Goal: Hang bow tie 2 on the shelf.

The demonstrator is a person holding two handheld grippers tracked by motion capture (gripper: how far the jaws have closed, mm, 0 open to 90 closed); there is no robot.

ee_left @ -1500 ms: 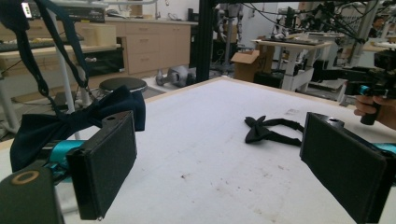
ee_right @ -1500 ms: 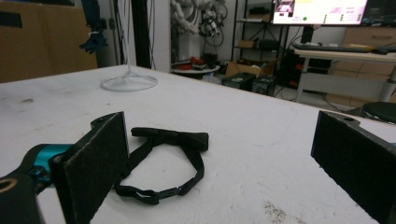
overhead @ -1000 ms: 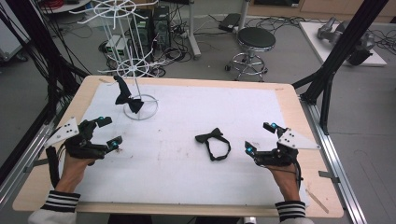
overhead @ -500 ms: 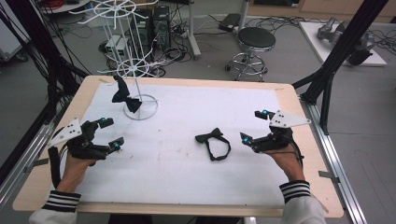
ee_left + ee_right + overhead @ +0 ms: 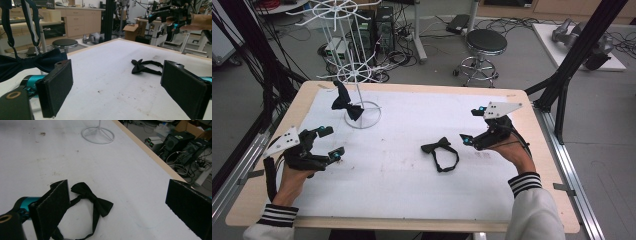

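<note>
From my remote seat, I see the right hand-held gripper [image 5: 471, 126] with its jaws spread wide and nothing between them, hanging just above the counter [image 5: 522, 200] at about 3 o'clock from the middle of the white mat [image 5: 402, 175]. The black bow tie [image 5: 439, 152] lies flat on that mat a little right of centre, its knot and wings toward 11 o'clock and its neck strap looped out toward 5 o'clock. It sits just beside the right jaws, at their 9 o'clock, not touched by them. In the right gripper view the bow tie [image 5: 92, 202] lies close below and between the two black pads, nearer the left pad, with the strap curling under it.

My left hand-held gripper [image 5: 328, 142] is likewise spread and empty (both pads stand well apart in the left gripper view), over the mat's 9 o'clock side, well apart from the loose tie. At 11 o'clock on the counter stands a white wire rack [image 5: 357, 75] on a ring base, and a second dark bow tie [image 5: 346, 103] hangs from it by its strap. The left gripper view shows that hanging tie [image 5: 27, 62] close at its left edge and the loose bow tie [image 5: 142, 67] farther across the mat.
</note>
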